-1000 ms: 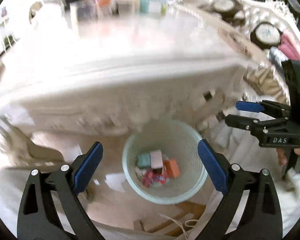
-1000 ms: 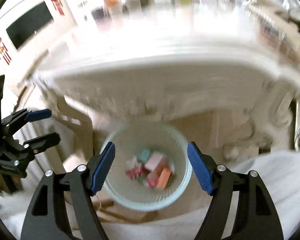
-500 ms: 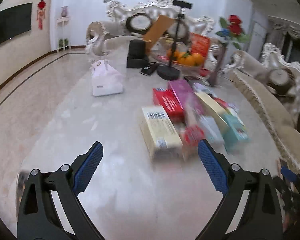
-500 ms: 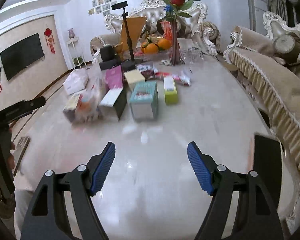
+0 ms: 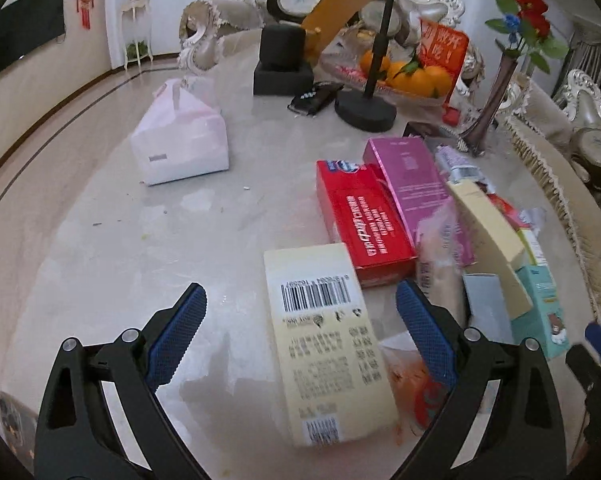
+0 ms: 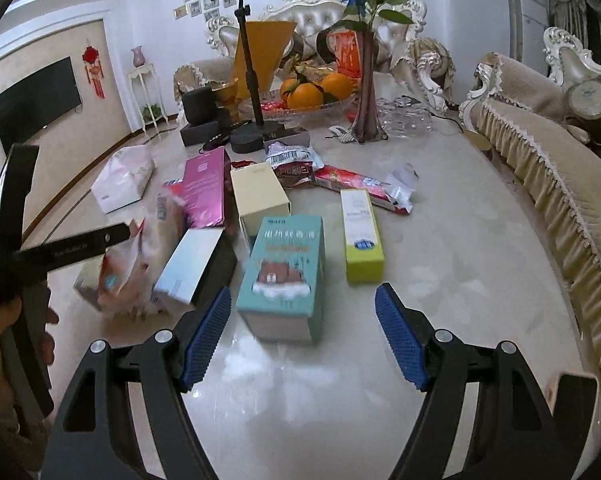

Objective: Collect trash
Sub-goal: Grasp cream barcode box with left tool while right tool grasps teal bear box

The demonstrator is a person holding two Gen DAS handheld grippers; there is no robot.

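Trash lies in a heap on the marble table (image 5: 140, 240). In the left wrist view my left gripper (image 5: 300, 336) is open and empty, low over a cream box with a barcode (image 5: 324, 340). A red box (image 5: 364, 220), a pink box (image 5: 412, 176) and a crumpled clear wrapper (image 5: 440, 248) lie beyond it. In the right wrist view my right gripper (image 6: 304, 332) is open and empty, just short of a teal box with a bear (image 6: 284, 272). A yellow-green box (image 6: 360, 236) and red snack wrappers (image 6: 360, 188) lie farther off.
A white tissue pack (image 5: 180, 140) sits at the left. A black phone stand (image 5: 364, 108), a fruit tray with oranges (image 5: 404, 72), a flower vase (image 6: 366, 92) and a black box (image 5: 282, 60) stand at the back. A sofa (image 6: 540, 168) runs along the right.
Both grippers rose from over the mesh bin below the table edge to above the tabletop, then moved forward toward the boxes. Both stay open and empty.
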